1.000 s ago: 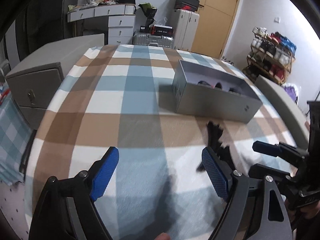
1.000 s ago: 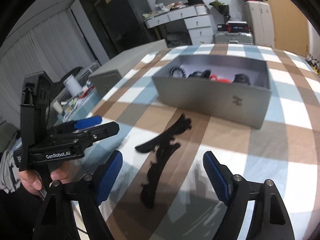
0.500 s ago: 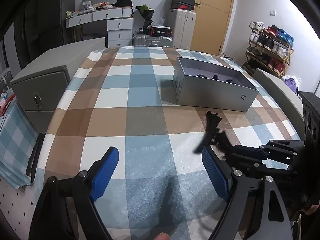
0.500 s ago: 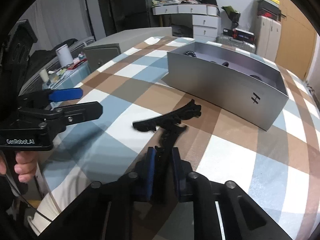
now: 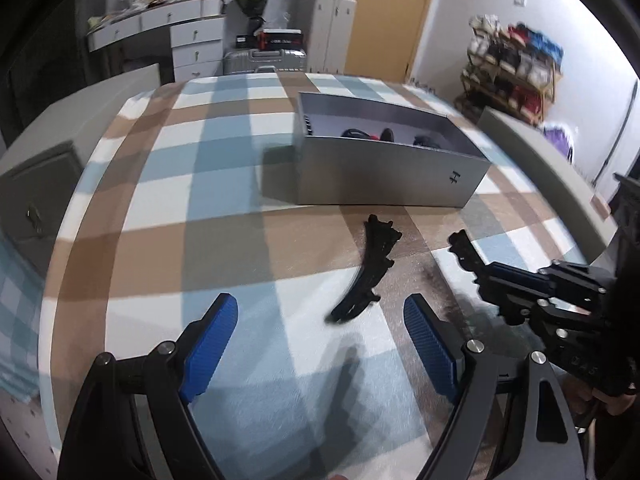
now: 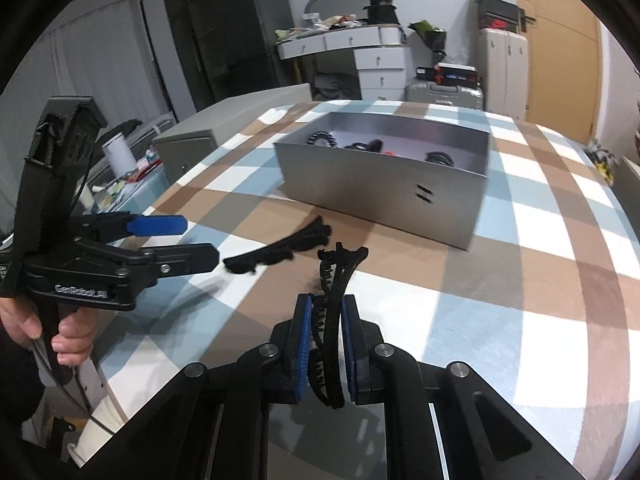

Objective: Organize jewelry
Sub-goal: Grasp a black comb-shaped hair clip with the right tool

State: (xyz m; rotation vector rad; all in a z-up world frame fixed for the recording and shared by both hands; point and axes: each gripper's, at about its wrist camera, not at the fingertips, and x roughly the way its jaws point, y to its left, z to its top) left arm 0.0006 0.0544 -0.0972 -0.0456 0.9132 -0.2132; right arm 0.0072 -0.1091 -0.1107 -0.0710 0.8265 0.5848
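My right gripper (image 6: 325, 314) is shut on a black curved hair clip (image 6: 336, 292), lifted a little off the checked cloth; the same clip (image 5: 464, 250) juts from that gripper (image 5: 486, 276) in the left wrist view. A second black hair clip (image 5: 370, 270) lies flat on the cloth in front of the grey box (image 5: 384, 178), also seen as the flat clip (image 6: 280, 254) in the right wrist view. My left gripper (image 5: 318, 338) hangs open just short of the flat clip, nothing between its blue pads (image 5: 210, 344). The grey box (image 6: 380, 196) holds several dark hair pieces.
The checked tablecloth (image 5: 180, 208) covers the table, whose edge curves away at the left. A grey cabinet (image 5: 40, 184) stands beside the table on the left. A shoe rack (image 5: 516, 64) and a wooden door sit far behind. A person's hand (image 6: 48, 328) grips the left tool.
My right gripper went from open over the near clip to shut on it, then raised it off the cloth. The left gripper shifted slightly and stayed open.
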